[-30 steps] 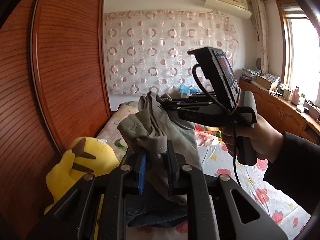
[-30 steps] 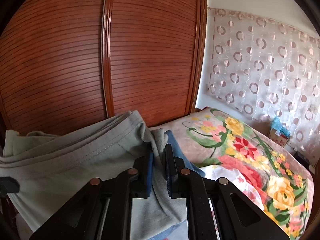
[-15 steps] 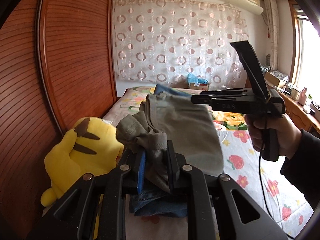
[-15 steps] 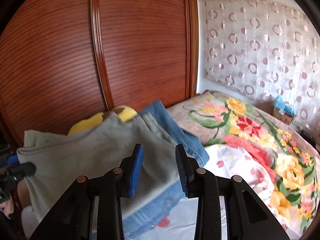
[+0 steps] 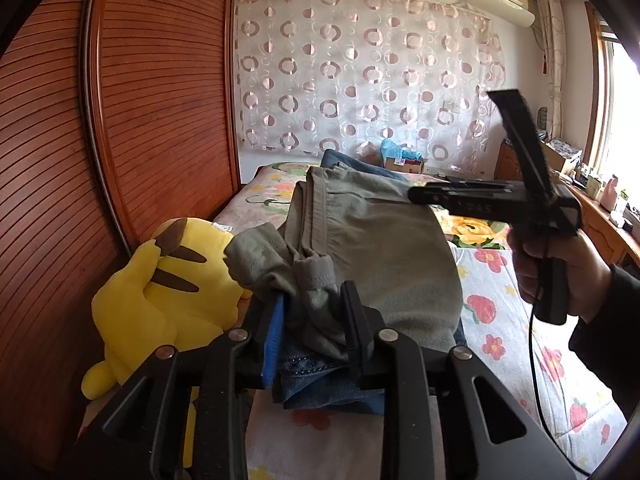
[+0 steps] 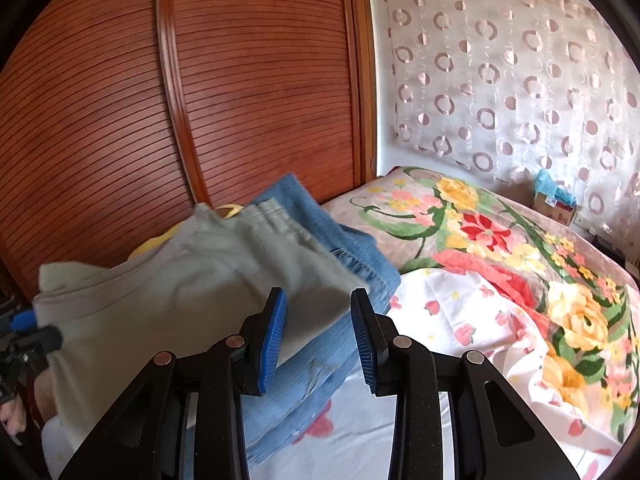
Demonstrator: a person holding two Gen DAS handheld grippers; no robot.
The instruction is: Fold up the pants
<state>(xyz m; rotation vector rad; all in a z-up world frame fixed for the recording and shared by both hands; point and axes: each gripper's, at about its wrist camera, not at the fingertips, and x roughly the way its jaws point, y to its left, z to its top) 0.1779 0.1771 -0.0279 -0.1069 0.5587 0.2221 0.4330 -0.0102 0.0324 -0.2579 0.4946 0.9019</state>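
Note:
Folded grey-green pants (image 5: 380, 248) lie on a pile of blue jeans (image 5: 320, 388) on the bed. My left gripper (image 5: 314, 292) is at their near corner. Its jaws are opening, and the bunched waistband fabric sits loosely between the pads. In the right wrist view the same pants (image 6: 180, 280) rest flat on the jeans (image 6: 320, 352). My right gripper (image 6: 319, 294) hovers open just above their edge with nothing between its blue pads. Its tips (image 5: 412, 196) reach over the far side of the pants in the left wrist view. The left gripper (image 6: 28, 328) shows at the left edge.
A yellow plush toy (image 5: 160, 288) sits left of the pile against the red-brown slatted wardrobe (image 5: 140, 100). A floral quilt (image 6: 480, 240) is heaped at the head of the bed. A white flowered sheet (image 5: 500, 320) lies to the right. A person's hand (image 5: 568, 272) holds the right gripper.
The right gripper has let go of the pants' corner and opened. The pants have dropped flat onto the jeans. Both grippers have sunk, and the left jaws have widened around the fabric.

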